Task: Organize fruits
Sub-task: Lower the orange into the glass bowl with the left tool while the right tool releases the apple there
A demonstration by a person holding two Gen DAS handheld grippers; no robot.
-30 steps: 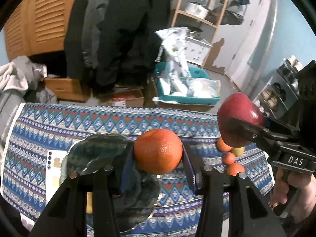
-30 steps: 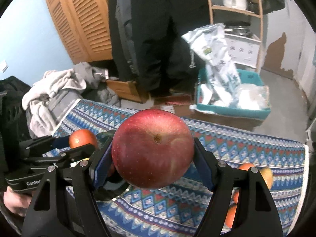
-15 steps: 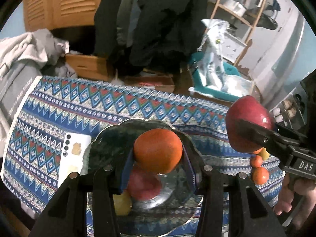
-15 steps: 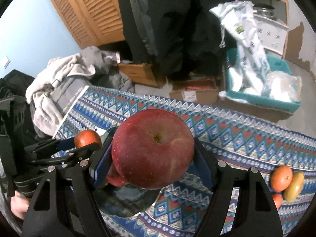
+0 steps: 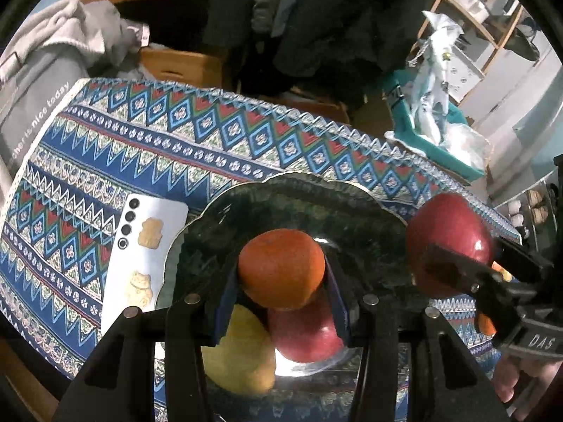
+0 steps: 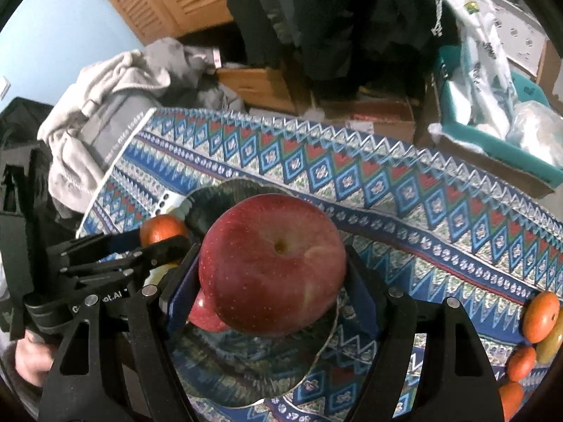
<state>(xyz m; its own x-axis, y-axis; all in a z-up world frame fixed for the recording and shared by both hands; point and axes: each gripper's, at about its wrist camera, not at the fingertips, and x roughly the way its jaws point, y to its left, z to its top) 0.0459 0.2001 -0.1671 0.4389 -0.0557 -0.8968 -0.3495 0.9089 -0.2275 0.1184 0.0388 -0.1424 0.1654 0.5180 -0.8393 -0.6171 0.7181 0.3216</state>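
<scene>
The orange is clamped in the left hand-held gripper above the green dish; the red apple is clamped in the right hand-held gripper at the dish's 3 o'clock rim. Roll-off is risked if either is released onto the fruit already in the dish.

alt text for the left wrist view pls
Left gripper holds an orange above a dark plate already carrying an apple and a yellow fruit. At right, the right gripper holds a red apple; a phone lies left.
</scene>
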